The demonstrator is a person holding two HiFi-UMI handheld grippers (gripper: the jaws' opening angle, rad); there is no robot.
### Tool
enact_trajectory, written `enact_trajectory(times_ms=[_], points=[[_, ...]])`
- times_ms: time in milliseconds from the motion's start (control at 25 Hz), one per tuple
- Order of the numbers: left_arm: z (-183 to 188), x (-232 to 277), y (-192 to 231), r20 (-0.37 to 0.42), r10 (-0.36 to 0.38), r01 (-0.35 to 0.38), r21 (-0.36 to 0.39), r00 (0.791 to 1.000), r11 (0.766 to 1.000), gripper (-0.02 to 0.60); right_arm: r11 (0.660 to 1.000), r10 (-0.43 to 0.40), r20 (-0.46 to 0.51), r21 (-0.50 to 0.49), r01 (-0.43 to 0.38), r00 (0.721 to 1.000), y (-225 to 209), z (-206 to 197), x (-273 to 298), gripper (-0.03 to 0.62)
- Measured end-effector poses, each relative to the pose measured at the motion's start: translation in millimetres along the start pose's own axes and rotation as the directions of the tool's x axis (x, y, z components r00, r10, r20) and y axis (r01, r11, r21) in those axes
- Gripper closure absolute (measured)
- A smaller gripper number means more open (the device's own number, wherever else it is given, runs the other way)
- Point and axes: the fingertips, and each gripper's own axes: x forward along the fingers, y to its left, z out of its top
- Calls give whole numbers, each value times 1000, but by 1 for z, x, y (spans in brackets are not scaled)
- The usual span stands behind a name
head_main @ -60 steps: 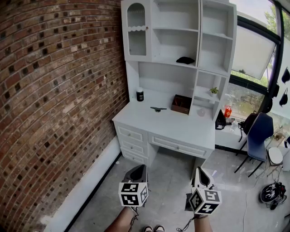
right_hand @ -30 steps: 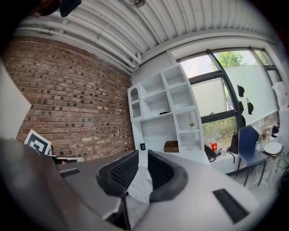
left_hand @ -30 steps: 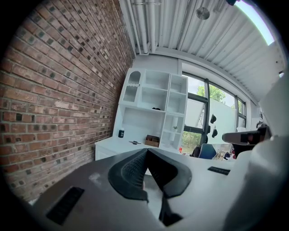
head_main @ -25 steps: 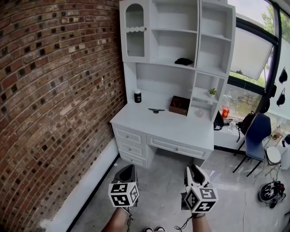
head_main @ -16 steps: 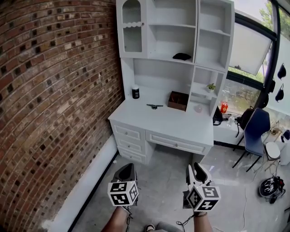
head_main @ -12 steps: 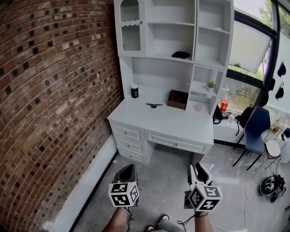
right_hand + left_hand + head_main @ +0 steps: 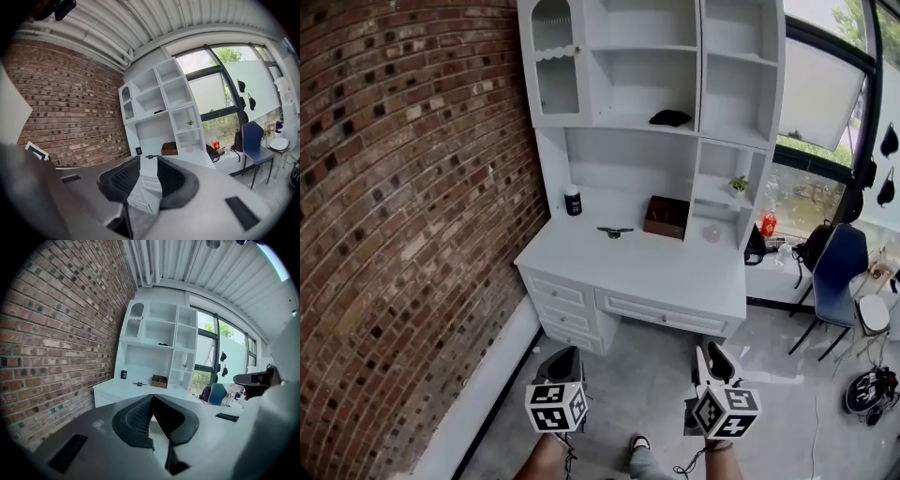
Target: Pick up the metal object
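Observation:
The metal object (image 7: 615,231) is a small dark piece lying on the white desk (image 7: 656,274), toward its back, between a black jar and a brown box. It also appears far off as the metal object (image 7: 139,384) in the left gripper view and the metal object (image 7: 151,156) in the right gripper view. Both grippers hang low over the floor, well short of the desk. My left gripper (image 7: 563,359) (image 7: 153,396) has its jaw tips touching, with nothing in them. A narrow gap shows between the jaws of my right gripper (image 7: 710,356) (image 7: 148,161), which holds nothing.
A black jar (image 7: 573,202) and a brown box (image 7: 667,217) flank the metal object. White shelves above hold a dark item (image 7: 670,118) and a small plant (image 7: 738,185). A brick wall (image 7: 403,187) runs along the left. A blue chair (image 7: 836,272) stands at the right.
The desk has come closer and sits lower in the head view. Both grippers stay low in front. A shoe now shows at the bottom edge.

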Motion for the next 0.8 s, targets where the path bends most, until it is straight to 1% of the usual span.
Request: enact_trajectory(times_ms=[120,320,560,800], points=[[13,31,-2,7,11,-11,5,1000,1000,577,1000,2,0,-23,-2,1000,-20,11,29,479],[31,83,-7,18,29,-29,-3,999,1000,577,999,18,-5,-32,-18,1000,-51,31,79,473],[43,138,-10,16,52,-51,-16,999,999,577,998,54,-17,-23,-55,998,-73,44,134,471],[56,185,-10,28,65,-64,-29,997,998,577,997,79,-30,-23,-80,996,-90,50,177,471]])
